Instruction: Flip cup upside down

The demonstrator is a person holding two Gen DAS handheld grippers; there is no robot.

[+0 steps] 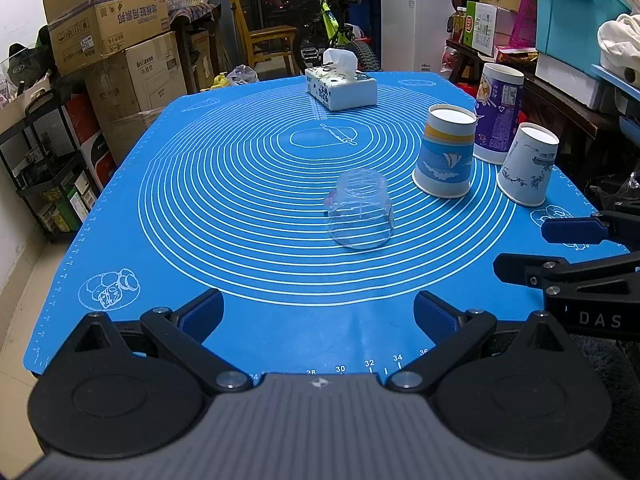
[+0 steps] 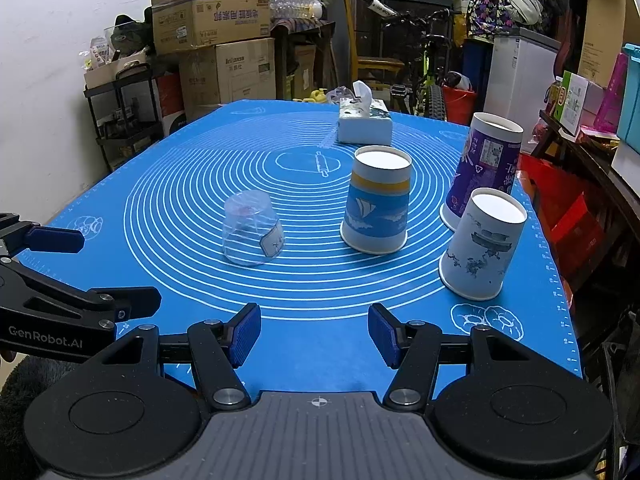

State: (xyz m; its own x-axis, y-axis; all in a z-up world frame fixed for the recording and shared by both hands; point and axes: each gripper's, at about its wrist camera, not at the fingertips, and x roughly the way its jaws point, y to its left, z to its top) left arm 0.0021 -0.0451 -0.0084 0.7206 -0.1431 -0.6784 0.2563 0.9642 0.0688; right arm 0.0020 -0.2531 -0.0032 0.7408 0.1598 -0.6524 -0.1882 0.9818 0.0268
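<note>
- Nearest the lens in the left wrist view, the left gripper [image 1: 318, 314] hangs low over the near edge of the blue mat [image 1: 200, 220]; its blue-padded fingers [image 1: 204, 314] are spread wide with nothing between them; released.
- Right gripper [image 2: 314, 330] likewise shows in its own view with fingers [image 2: 244, 332] parted and empty; released; it also juts in at about 3 o'clock of the left wrist view, beside the mat's right edge.
- Clear plastic cup [image 1: 360, 210] stands mouth-down on the mat's ring pattern, at 12 o'clock ahead of the left gripper and well apart from it; from the right wrist view it sits at about 11 o'clock [image 2: 252, 232], a small label on its side; no finger touches it.
- Sailboat paper cup [image 1: 446, 150] stands mouth-down at 1 o'clock of the clear one, near but apart.
- White paper cup with blue drawing [image 1: 528, 164] stands mouth-down near the mat's right edge, at 3 o'clock of the sailboat cup.
- Tall purple cup [image 1: 498, 114] is inverted too, behind and between those two; whether it touches them I cannot tell.
- Tissue box [image 1: 340, 88] rests at the far end of the mat, at 12 o'clock, a tissue sticking up.
</note>
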